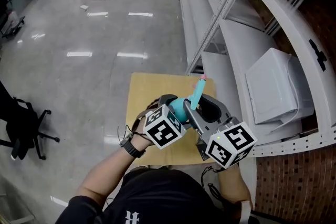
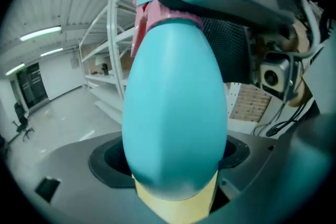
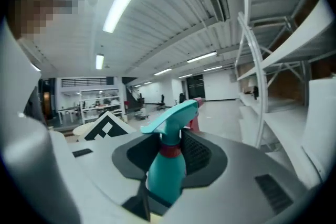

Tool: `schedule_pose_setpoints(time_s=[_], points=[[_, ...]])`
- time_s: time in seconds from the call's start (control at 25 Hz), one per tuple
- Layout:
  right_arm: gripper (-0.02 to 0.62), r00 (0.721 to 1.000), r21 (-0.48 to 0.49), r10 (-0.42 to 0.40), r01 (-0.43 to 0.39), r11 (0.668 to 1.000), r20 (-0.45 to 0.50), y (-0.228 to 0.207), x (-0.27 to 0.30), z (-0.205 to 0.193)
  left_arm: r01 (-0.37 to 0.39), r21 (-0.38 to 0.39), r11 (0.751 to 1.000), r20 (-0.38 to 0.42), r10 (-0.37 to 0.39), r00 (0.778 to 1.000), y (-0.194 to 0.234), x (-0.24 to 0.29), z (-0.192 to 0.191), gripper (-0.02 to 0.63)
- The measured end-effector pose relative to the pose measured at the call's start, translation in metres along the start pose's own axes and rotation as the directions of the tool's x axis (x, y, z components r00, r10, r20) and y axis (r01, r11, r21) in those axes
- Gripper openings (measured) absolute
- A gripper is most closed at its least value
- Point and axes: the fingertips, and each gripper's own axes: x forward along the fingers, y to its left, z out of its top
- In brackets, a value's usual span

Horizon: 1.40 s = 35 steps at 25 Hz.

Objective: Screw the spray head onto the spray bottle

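Spray bottle [image 2: 173, 113], held above the wooden table [image 1: 149, 89]: its teal body is clamped by the left gripper [image 1: 172, 105]; the spray head [image 3: 170, 115], seated on the neck, is gripped by the half-narrowed right gripper [image 1: 203, 108].

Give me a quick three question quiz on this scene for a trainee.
1. True or false: the spray head is off the teal spray bottle.
2. What colour is the collar under the head: A yellow, B red, C black?
3. What does the left gripper hold?
Key: 1 false, it sits on the neck; 2 B; 3 the teal spray bottle, by its body.
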Motion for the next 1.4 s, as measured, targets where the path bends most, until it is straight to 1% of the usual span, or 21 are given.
schedule_pose_setpoints(time_s=[0.04, 0.12, 0.24, 0.36, 0.44, 0.48, 0.52, 0.56, 0.6, 0.64, 0.8, 0.92, 0.96, 1.0, 1.04, 1.08, 1.12, 1.16, 1.24, 1.32, 1.4], points=[[0.126, 1.0, -0.003, -0.03, 0.03, 1.0, -0.005, 0.003, 0.002, -0.003, 0.043, -0.018, 0.999, 0.018, -0.043, 0.999, -0.003, 0.004, -0.001, 0.425], [0.13, 0.999, -0.048, 0.032, -0.033, 0.998, -0.031, 0.013, -0.009, -0.006, 0.216, -0.009, 0.976, 0.061, -0.216, 0.975, -0.022, 0.002, 0.001, 0.425], [0.13, 0.968, -0.06, 0.252, -0.251, 0.966, 0.008, 0.024, -0.06, 0.008, 0.434, 0.069, 0.898, 0.086, -0.439, 0.894, -0.051, -0.019, 0.004, 0.425], [0.143, 0.886, -0.007, 0.444, -0.447, 0.894, 0.134, 0.013, -0.087, 0.033, 0.609, 0.154, 0.778, 0.126, -0.627, 0.769, -0.077, -0.054, 0.013, 0.425], [0.236, 0.805, 0.022, 0.573, -0.582, 0.813, 0.153, 0.011, -0.079, 0.035, 0.7, 0.209, 0.682, 0.141, -0.73, 0.669, -0.098, -0.074, 0.021, 0.425], [0.259, 0.76, 0.034, 0.632, -0.643, 0.765, 0.154, 0.014, -0.073, 0.034, 0.729, 0.23, 0.644, 0.135, -0.763, 0.632, -0.107, -0.079, 0.024, 0.425], [0.264, 0.722, 0.041, 0.675, -0.687, 0.726, 0.153, 0.02, -0.067, 0.034, 0.743, 0.241, 0.624, 0.122, -0.779, 0.615, -0.113, -0.08, 0.026, 0.425], [0.264, 0.702, 0.042, 0.696, -0.708, 0.705, 0.15, 0.026, -0.062, 0.035, 0.743, 0.236, 0.626, 0.108, -0.777, 0.621, -0.115, -0.077, 0.026, 0.425], [0.264, 0.702, 0.037, 0.698, -0.708, 0.705, 0.142, 0.031, -0.06, 0.035, 0.732, 0.216, 0.647, 0.101, -0.76, 0.642, -0.112, -0.071, 0.026, 0.425], [0.262, 0.72, 0.027, 0.682, -0.69, 0.723, 0.127, 0.034, -0.059, 0.035, 0.714, 0.181, 0.677, 0.102, -0.735, 0.671, -0.106, -0.064, 0.025, 0.425], [0.262, 0.852, -0.051, 0.523, -0.521, 0.852, 0.016, 0.04, -0.051, 0.026, 0.601, 0.024, 0.799, 0.107, -0.599, 0.793, -0.067, -0.043, 0.013, 0.425], [0.262, 0.916, -0.102, 0.399, -0.4, 0.911, -0.029, 0.049, -0.031, 0.024, 0.522, -0.037, 0.852, 0.106, -0.516, 0.85, -0.046, -0.034, 0.01, 0.425], [0.262, 0.928, -0.122, 0.37, -0.372, 0.92, -0.035, 0.052, -0.028, 0.026, 0.519, -0.038, 0.854, 0.115, -0.512, 0.851, -0.043, -0.034, 0.011, 0.425], [0.262, 0.934, -0.148, 0.357, -0.358, 0.922, -0.037, 0.056, -0.029, 0.027, 0.537, -0.022, 0.843, 0.127, -0.531, 0.838, -0.045, -0.037, 0.014, 0.425], [0.262, 0.93, -0.173, 0.366, -0.365, 0.915, -0.029, 0.058, -0.037, 0.031, 0.575, 0.012, 0.818, 0.141, -0.571, 0.809, -0.052, -0.042, 0.017, 0.425], [0.262, 0.916, -0.187, 0.401, -0.394, 0.9, -0.003, 0.06, -0.052, 0.036, 0.628, 0.061, 0.776, 0.154, -0.629, 0.762, -0.064, -0.051, 0.019, 0.425], [0.262, 0.886, -0.18, 0.461, -0.448, 0.876, 0.041, 0.059, -0.07, 0.043, 0.684, 0.117, 0.72, 0.163, -0.693, 0.702, -0.078, -0.062, 0.021, 0.425], [0.262, 0.837, -0.151, 0.539, -0.523, 0.839, 0.092, 0.055, -0.087, 0.048, 0.734, 0.174, 0.656, 0.164, -0.755, 0.635, -0.093, -0.075, 0.022, 0.425], [0.262, 0.702, -0.059, 0.689, -0.691, 0.72, 0.18, 0.044, -0.102, 0.051, 0.802, 0.276, 0.53, 0.131, -0.848, 0.514, -0.118, -0.098, 0.021, 0.425], [0.264, 0.552, -0.028, 0.805, -0.821, 0.57, 0.215, 0.046, -0.093, 0.046, 0.843, 0.335, 0.421, 0.055, -0.902, 0.428, -0.14, -0.112, 0.014, 0.425], [0.264, 0.399, -0.084, 0.898, -0.904, 0.419, 0.185, 0.068, -0.084, 0.042, 0.878, 0.351, 0.326, -0.04, -0.931, 0.362, -0.16, -0.116, 0.003, 0.425]])
